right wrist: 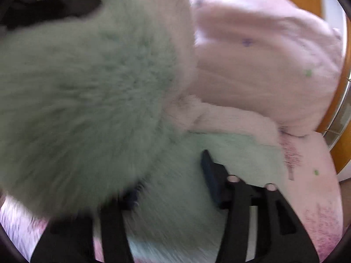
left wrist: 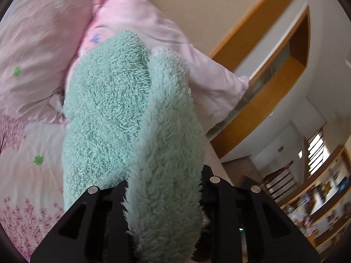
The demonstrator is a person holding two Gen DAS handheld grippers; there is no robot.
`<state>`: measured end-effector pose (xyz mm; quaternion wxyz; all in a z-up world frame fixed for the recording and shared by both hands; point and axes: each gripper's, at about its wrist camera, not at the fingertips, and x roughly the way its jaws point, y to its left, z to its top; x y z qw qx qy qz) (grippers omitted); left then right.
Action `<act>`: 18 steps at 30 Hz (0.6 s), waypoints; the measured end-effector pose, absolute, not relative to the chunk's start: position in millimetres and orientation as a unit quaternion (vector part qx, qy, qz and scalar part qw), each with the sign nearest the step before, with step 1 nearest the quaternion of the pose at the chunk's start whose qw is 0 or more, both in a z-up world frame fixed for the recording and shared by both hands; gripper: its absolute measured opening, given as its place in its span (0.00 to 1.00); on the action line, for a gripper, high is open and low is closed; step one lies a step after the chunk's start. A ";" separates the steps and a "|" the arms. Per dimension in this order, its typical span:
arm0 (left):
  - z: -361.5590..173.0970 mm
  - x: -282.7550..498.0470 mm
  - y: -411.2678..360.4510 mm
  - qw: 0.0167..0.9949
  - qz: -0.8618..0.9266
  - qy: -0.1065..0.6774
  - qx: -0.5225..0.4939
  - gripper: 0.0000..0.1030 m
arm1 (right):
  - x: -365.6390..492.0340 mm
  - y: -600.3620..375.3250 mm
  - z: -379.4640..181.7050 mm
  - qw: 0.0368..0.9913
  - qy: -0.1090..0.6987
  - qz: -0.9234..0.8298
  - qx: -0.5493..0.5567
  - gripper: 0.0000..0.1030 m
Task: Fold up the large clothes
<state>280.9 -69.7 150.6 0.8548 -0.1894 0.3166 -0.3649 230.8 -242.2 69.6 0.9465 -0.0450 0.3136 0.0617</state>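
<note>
fleece fills both views: one mint-green fluffy fleece garment (left wrist: 122, 114), lifted above a bed. in the left wrist view the left gripper (left wrist: 163, 199) has its two black fingers buried in a thick fold of the fleece, clamped on it, and the pile is sharp and curly. only this view shows the room beyond: a wood-trimmed wall recess (left wrist: 283, 70) and blurred wooden shelves (left wrist: 324, 199). the right wrist view is motion-blurred; the fleece (right wrist: 87, 100) bulges close to the lens, and the right gripper (right wrist: 173, 188) has the cloth bunched between its fingers, one blue-padded finger (right wrist: 209, 173) showing, the other hidden under pile. only here a flat part of the garment lies on the pink floral bedsheet (right wrist: 316, 197). two pale pink pillows (left wrist: 39, 50) appear in the left view, one (right wrist: 263, 61) in the right.
</note>
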 end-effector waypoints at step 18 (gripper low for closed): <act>106.5 190.6 -231.3 0.919 -0.317 0.176 0.158 0.35 | 213.2 -448.1 130.1 0.878 0.317 0.170 0.317 0.81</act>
